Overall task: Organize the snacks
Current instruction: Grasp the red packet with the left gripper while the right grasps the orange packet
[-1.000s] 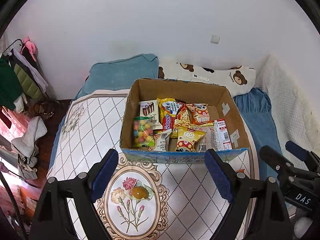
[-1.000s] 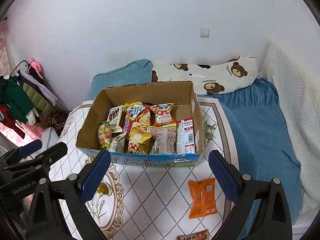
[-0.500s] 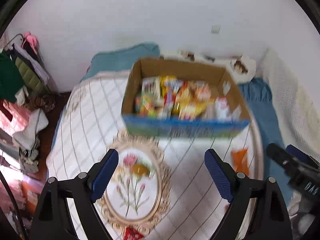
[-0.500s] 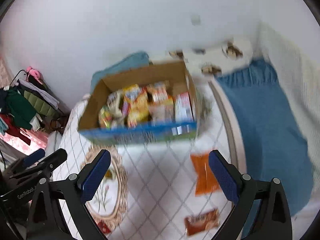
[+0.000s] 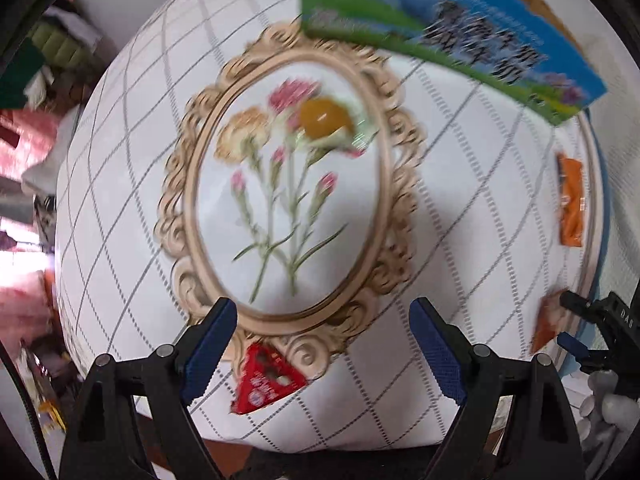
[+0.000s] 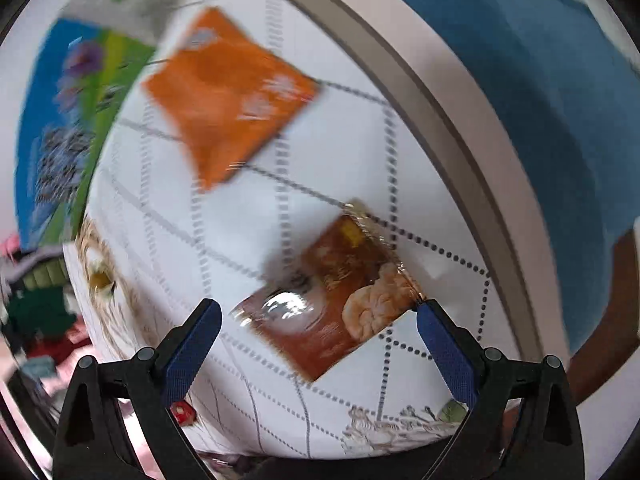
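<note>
My left gripper (image 5: 324, 336) is open and empty, low over the patterned cloth (image 5: 460, 216). A red triangular snack (image 5: 266, 380) lies just below and between its fingers, and a yellow wrapped candy (image 5: 326, 120) lies farther off on the flower print. My right gripper (image 6: 318, 336) is open and empty, right over a brown snack packet (image 6: 332, 300) that lies between its fingers. An orange packet (image 6: 228, 92) lies beyond it; it also shows in the left wrist view (image 5: 571, 200). The snack box's blue front wall (image 5: 448, 36) is at the top, and it shows in the right wrist view (image 6: 60, 128).
The blue bedsheet (image 6: 540, 80) borders the cloth on the right. Clothes and clutter (image 5: 36, 80) lie on the floor to the left. The cloth's near edge (image 5: 320, 440) drops off just below my left gripper. My right gripper shows in the left wrist view (image 5: 600, 332).
Both grippers have dropped down and tilted toward the cloth. The box has slid to the top of the views. The brown packet now lies between my right gripper's fingers.
</note>
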`<state>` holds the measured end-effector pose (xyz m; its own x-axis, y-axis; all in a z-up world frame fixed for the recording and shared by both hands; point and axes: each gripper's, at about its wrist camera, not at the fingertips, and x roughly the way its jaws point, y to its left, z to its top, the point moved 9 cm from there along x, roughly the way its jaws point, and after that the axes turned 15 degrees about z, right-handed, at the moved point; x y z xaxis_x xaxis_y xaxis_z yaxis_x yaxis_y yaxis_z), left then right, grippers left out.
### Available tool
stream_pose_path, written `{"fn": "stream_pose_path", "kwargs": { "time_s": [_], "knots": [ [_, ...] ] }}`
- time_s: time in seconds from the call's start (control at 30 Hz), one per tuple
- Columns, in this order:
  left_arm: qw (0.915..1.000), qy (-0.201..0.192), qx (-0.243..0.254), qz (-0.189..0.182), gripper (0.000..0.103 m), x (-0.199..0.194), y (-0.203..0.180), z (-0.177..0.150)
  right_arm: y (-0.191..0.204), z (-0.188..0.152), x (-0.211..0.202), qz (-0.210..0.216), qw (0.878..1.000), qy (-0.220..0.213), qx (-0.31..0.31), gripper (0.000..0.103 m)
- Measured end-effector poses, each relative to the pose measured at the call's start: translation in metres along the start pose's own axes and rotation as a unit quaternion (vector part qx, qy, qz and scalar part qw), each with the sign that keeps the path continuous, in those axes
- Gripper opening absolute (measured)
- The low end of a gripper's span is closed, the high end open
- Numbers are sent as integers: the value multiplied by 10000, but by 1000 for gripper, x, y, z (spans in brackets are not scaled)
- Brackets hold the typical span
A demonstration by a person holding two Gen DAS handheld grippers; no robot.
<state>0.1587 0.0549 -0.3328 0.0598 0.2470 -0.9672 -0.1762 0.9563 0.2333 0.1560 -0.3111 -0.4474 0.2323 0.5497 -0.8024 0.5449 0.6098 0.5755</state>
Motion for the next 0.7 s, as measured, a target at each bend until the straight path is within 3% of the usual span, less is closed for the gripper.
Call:
{"fn": "stream_pose_path", "kwargs": {
  "time_s": [0.1,0.17,0.27,0.37,0.47,0.57,0.67,0.7],
  "knots": [
    [9998,93,-146,42,88,5,14,-8,-3,5,8,-131,9998,-139,-50,98],
    [9996,137,-253,80,88,8,25,-13,7,10,12,-338,9984,-226,-389,82],
    [9987,210,-445,115,88,12,43,-22,37,9,25,-612,9915,-229,-1121,69],
    [9972,355,-642,140,88,20,62,-34,75,-12,46,-872,9737,-29,-2106,68],
    [9961,586,-658,38,88,31,71,-48,101,-32,59,-836,9603,237,-2650,69],
    [9951,869,-468,-61,88,47,67,-63,111,-43,52,-575,9624,346,-2631,73],
    [9894,1338,-324,-454,88,73,49,-80,106,-42,32,-474,9673,247,-2480,76],
    [9874,1426,-359,-575,82,80,45,-84,102,-40,25,-476,9695,213,-2394,76]
  ]
}}
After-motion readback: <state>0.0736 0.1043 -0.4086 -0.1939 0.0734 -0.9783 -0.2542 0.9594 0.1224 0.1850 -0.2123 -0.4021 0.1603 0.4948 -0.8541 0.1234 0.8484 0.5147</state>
